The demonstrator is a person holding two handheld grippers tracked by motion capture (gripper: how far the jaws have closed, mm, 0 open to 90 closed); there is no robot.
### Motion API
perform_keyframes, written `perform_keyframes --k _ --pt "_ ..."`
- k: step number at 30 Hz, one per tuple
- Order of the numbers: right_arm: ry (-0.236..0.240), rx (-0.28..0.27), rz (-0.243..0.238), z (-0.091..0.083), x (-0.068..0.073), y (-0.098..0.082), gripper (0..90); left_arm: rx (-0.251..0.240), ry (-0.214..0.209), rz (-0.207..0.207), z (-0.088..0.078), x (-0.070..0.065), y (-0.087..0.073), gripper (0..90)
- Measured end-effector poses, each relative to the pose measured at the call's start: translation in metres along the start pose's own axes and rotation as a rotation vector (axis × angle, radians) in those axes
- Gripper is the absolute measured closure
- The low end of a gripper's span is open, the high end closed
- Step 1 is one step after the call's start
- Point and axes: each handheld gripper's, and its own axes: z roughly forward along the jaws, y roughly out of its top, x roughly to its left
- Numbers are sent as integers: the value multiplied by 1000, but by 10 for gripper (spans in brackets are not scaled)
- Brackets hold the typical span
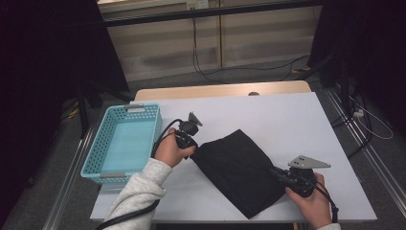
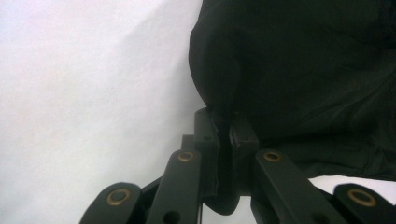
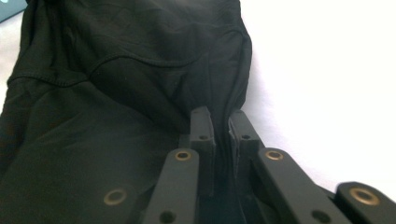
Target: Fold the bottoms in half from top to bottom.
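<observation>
Black cloth point(image 1: 242, 172) lies flat on the white table point(image 1: 287, 120), folded to a rough rectangle and turned diagonally. Left gripper point(image 1: 187, 142) sits at the cloth's left corner; in the left gripper view its jaws are closed on a pinch of the cloth's point(image 2: 303, 70) edge, fabric showing between the pads. Right gripper point(image 1: 280, 173) is at the cloth's right edge; in the right gripper view its jaws are clamped on a fold of the cloth point(image 3: 116, 116), a thin strip of fabric between them. Teal basket point(image 1: 107, 143) stands left of the cloth, just beyond the left hand point(image 1: 170, 151). Right hand point(image 1: 313, 203) is just right of the cloth's lower corner.
</observation>
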Motion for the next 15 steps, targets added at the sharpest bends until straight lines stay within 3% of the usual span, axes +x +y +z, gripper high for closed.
perform_keyframes --k 15 --pt "1 -27 -15 3 10 6 828 29 7 8 -16 6 9 847"
